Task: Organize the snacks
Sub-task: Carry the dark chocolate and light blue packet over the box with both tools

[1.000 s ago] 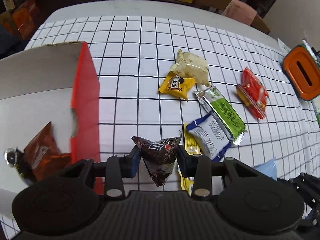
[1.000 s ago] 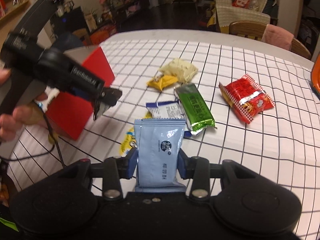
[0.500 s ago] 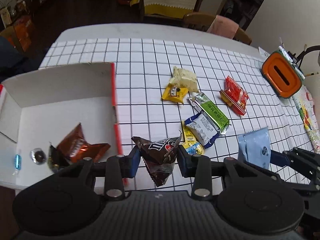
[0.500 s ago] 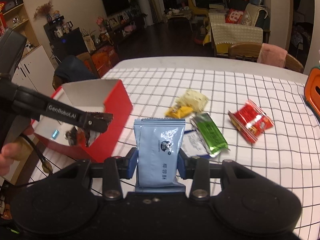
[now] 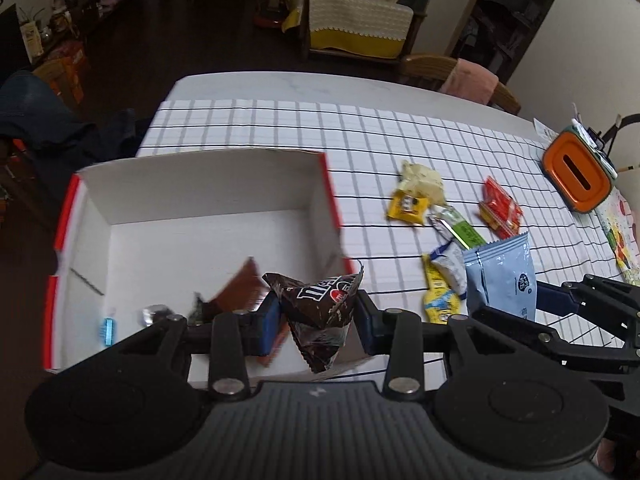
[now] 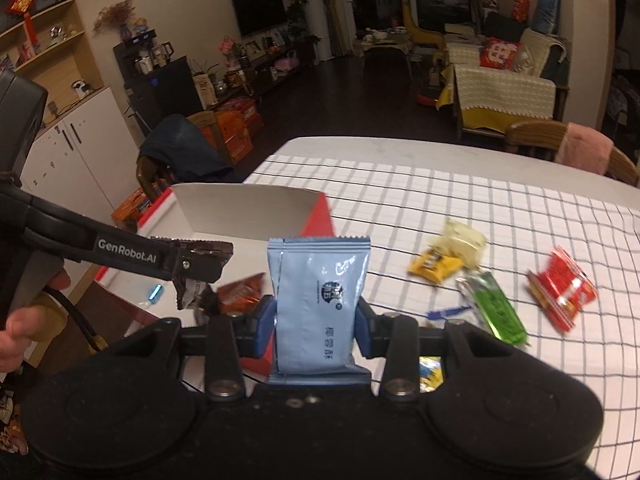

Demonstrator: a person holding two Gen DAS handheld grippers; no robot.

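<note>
Left wrist view: the brown candy pouch (image 5: pixel 320 308), clamped in the left hand-held gripper (image 5: pixel 318 322), has been carried from above the counter (image 5: pixel 280 128) to over the box (image 5: pixel 120 200), ready for release. At 3 o'clock, the blue packet (image 5: pixel 500 276) is pinched in the right hand-held gripper (image 6: pixel 316 330), following.

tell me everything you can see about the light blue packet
The light blue packet is a flat, sealed pouch of smooth, slightly glossy film with crimped, serrated top and bottom edges. It carries a small dark round logo near the middle and a column of dark characters below. It stands upright, looks unopened and a little creased, and is clamped on both sides by the jaws of the right gripper, lifted clear of the checked tablecloth. From the left wrist view it shows to the right of the box.
</note>
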